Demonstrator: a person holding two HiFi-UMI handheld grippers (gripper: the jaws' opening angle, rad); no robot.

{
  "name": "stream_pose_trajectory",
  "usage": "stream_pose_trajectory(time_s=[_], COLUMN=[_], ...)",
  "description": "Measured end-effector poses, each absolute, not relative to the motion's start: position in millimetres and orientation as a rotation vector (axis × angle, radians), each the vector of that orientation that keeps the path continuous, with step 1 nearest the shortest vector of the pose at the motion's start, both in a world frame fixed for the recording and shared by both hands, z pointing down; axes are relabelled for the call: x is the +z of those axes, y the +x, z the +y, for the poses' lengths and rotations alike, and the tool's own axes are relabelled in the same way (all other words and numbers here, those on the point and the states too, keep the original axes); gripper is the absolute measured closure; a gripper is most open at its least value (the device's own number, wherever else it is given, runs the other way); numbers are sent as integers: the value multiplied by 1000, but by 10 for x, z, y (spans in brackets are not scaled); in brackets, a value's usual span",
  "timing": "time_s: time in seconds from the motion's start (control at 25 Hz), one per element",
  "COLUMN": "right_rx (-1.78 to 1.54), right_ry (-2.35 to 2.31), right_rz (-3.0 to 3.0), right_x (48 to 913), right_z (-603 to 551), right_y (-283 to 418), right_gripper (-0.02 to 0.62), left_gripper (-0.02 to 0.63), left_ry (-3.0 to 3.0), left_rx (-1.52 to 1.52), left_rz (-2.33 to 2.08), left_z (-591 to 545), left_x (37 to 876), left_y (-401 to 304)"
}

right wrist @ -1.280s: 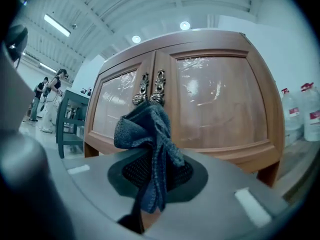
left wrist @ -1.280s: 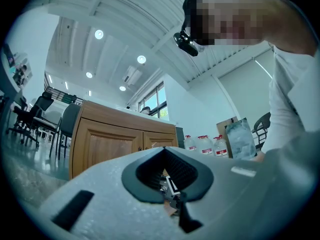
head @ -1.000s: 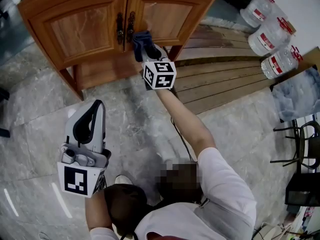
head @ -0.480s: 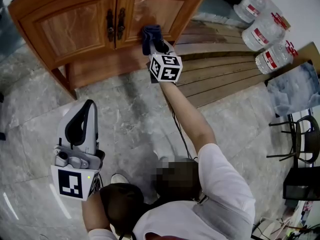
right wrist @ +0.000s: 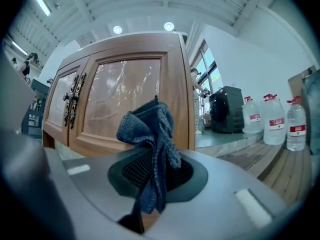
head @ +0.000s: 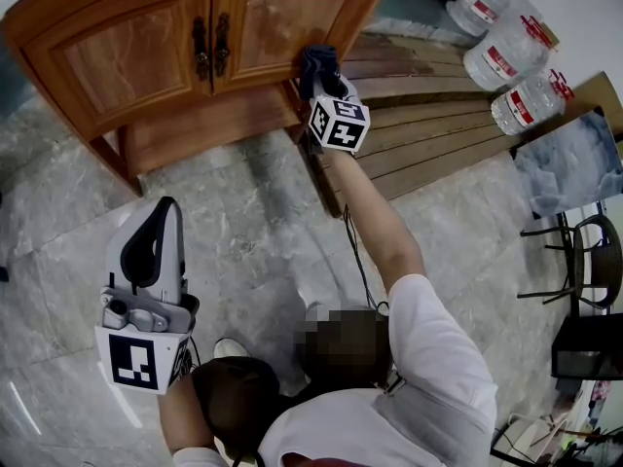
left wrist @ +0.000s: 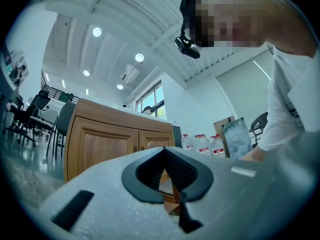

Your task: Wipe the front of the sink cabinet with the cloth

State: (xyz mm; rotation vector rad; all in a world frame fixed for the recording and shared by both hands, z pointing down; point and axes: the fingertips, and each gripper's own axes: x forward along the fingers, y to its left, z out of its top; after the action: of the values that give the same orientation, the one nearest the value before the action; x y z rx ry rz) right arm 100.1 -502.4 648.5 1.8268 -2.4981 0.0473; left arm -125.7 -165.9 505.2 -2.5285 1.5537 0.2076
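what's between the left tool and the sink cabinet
Only bare marble floor lies between the left tool and the sink cabinet; the head view shows this.

Right gripper at full arm reach, dark blue cloth at its tip against the cabinet, lower right corner of the right door. Left gripper hangs low over the marble floor, well apart.

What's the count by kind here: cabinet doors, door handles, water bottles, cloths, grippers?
cabinet doors: 2
door handles: 2
water bottles: 3
cloth: 1
grippers: 2 (left gripper, right gripper)
Total: 10
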Motion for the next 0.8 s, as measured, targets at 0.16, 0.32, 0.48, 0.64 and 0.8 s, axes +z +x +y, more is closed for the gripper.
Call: stream_pose_trajectory(time_s=[0.16, 0.32, 0.48, 0.64, 0.8], right_rx=[49, 64, 96, 104, 119], right_ry=[1861, 1886, 1907, 1906, 1880], right_rz=[-2441, -2411, -2395, -2400, -2439], right_x=[6525, 6553, 6602, 6595, 6583], right_z=[-5083, -5128, -5161, -5166, -5144], right_y=[1223, 1346, 1463, 1455, 1423], right_gripper=[528, 528, 528, 529, 529], left_gripper=[607, 607, 607, 607, 607], left_ry=[-2532, -2537, -2540, -2546, -2550], left_rx=[203, 193, 190, 186, 171], left_rz=[1558, 1557, 1560, 1546, 1559], left_z=[-1673, -1687, -1697, -1706, -1709], left_x=[5063, 5082, 5098, 5100, 5125], left_y=[-1241, -1234, -1240, -1206, -1203])
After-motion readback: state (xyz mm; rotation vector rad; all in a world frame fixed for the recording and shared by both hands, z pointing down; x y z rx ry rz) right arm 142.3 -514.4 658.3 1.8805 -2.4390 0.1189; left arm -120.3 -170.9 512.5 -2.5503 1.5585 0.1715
